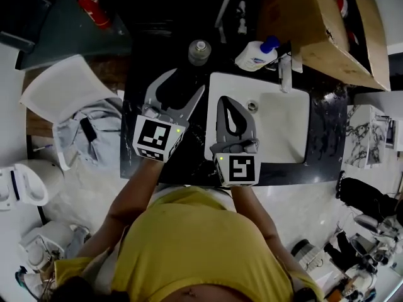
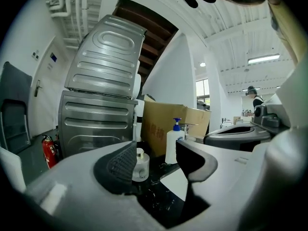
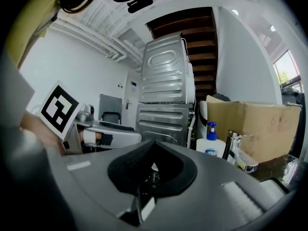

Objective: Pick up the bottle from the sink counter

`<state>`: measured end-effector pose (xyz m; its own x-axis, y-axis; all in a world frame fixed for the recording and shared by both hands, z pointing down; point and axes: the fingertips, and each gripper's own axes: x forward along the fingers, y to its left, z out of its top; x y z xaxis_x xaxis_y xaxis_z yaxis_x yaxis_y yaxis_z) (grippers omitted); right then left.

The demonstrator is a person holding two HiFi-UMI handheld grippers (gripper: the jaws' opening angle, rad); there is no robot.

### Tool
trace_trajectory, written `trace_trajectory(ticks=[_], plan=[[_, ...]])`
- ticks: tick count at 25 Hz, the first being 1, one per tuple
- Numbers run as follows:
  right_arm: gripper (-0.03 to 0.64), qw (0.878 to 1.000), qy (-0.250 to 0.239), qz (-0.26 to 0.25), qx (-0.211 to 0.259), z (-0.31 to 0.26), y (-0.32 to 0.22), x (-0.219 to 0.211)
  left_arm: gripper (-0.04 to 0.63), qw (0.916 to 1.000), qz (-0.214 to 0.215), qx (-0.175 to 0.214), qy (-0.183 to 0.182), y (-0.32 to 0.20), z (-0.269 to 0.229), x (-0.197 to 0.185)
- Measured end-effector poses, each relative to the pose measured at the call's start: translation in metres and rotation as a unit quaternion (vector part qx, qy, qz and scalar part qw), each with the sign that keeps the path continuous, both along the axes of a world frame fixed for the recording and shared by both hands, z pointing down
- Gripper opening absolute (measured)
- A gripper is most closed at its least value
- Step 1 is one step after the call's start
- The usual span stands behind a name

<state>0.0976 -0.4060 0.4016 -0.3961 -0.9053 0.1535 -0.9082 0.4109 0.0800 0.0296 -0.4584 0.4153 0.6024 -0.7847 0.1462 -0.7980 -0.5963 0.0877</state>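
The small bottle [image 1: 199, 52] stands far on the bench [image 1: 135, 106], ahead of the left tool [image 1: 189, 78], whose jaws are apart; the right tool [image 1: 230, 100] is closed.

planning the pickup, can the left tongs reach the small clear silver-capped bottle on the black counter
Probably yes: the left tongs stand open, aimed at the small clear silver-capped bottle, only bare black counter between.

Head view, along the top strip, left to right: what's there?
fire extinguisher → bottle → pump bottle → faucet
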Motion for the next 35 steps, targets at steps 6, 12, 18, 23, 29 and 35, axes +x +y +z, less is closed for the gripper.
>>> trace_trajectory(ticks=[6, 12, 18, 23, 29, 35], plan=[[0.0, 1.0, -0.004, -0.001, -0.01, 0.014, -0.021, 0.0, 0.29, 0.9997, -0.009, -0.02, -0.013, -0.031, 0.026, 0.0], [0.0, 1.0, 0.005, 0.002, -0.03, 0.037, -0.037, 0.007, 0.31, 0.9983, -0.013, -0.045, -0.033, -0.056, 0.061, 0.007], [0.0, 0.999, -0.001, 0.008, -0.041, 0.048, -0.047, 0.01, 0.328, 0.997, -0.016, -0.053, -0.054, -0.075, 0.086, 0.014], [0.0, 0.999, 0.004, 0.006, -0.049, 0.059, -0.054, 0.009, 0.333, 0.9955, -0.014, -0.064, -0.069, -0.087, 0.101, 0.019], [0.0, 0.998, 0.009, 0.004, -0.057, 0.071, -0.057, 0.01, 0.339, 0.9938, -0.013, -0.074, -0.082, -0.099, 0.113, 0.021], [0.0, 0.998, 0.011, 0.006, -0.064, 0.078, -0.059, 0.012, 0.347, 0.9922, -0.009, -0.078, -0.097, -0.114, 0.117, 0.031]])
